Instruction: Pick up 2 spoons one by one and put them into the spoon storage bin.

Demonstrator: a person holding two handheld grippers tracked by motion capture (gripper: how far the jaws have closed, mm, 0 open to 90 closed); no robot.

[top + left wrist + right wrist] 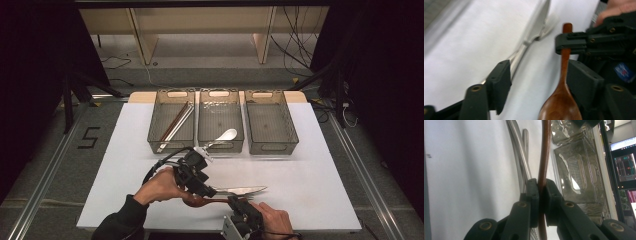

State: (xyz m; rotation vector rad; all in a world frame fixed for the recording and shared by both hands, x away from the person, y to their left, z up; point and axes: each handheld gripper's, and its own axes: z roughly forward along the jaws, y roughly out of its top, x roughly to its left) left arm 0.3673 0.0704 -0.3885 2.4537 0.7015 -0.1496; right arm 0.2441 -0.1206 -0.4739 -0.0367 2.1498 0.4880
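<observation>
A brown wooden spoon (pixel 201 201) lies low over the white mat near the front edge. My right gripper (pixel 235 201) is shut on its thin handle (pixel 543 152), both pads pressed against it (pixel 539 183). My left gripper (pixel 210 192) stands open around the spoon's bowl (pixel 560 107). The bowl sits close to one jaw, and the other jaw stands well apart from it (pixel 537 67). In the left gripper view the right gripper's jaws (pixel 574 43) clamp the handle farther along. A steel knife (pixel 245 190) lies on the mat just behind the spoon (pixel 536 27), with another steel utensil beside it (pixel 520 152).
Three clear mesh baskets stand in a row at the back of the mat. The left basket (pixel 170 92) holds chopsticks (pixel 175 125). A white-bowled spoon (pixel 227 135) rests at the middle basket's (pixel 220 92) front rim. The right basket (pixel 270 93) is bare inside.
</observation>
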